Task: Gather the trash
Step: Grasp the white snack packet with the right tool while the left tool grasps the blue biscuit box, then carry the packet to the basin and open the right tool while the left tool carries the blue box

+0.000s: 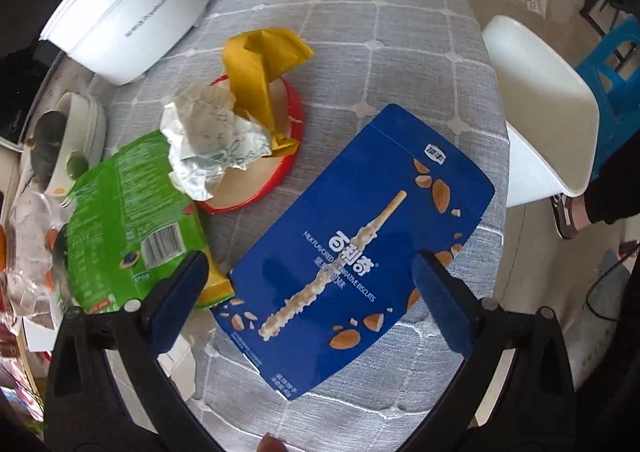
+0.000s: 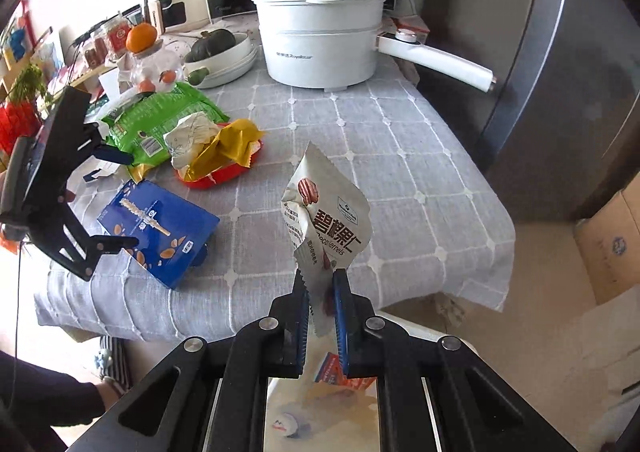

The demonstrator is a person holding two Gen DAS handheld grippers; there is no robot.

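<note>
Pecan wrapper (image 2: 328,220) clamped in right hand-held gripper (image 2: 321,284), left hand-held gripper (image 1: 308,272) apart – red lid (image 1: 288,164) holding crumpled paper (image 1: 208,132), yellow wrapper (image 1: 256,64)

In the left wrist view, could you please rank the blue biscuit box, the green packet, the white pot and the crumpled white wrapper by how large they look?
1. Blue biscuit box, though it lies nearest the camera.
2. White pot and green packet: they look alike in size, so I won't rank them.
3. Crumpled white wrapper, the smallest.

Bright, soft daylight; whites glare at the left; fisheye bends and darkens the edges; slight blur.
</note>
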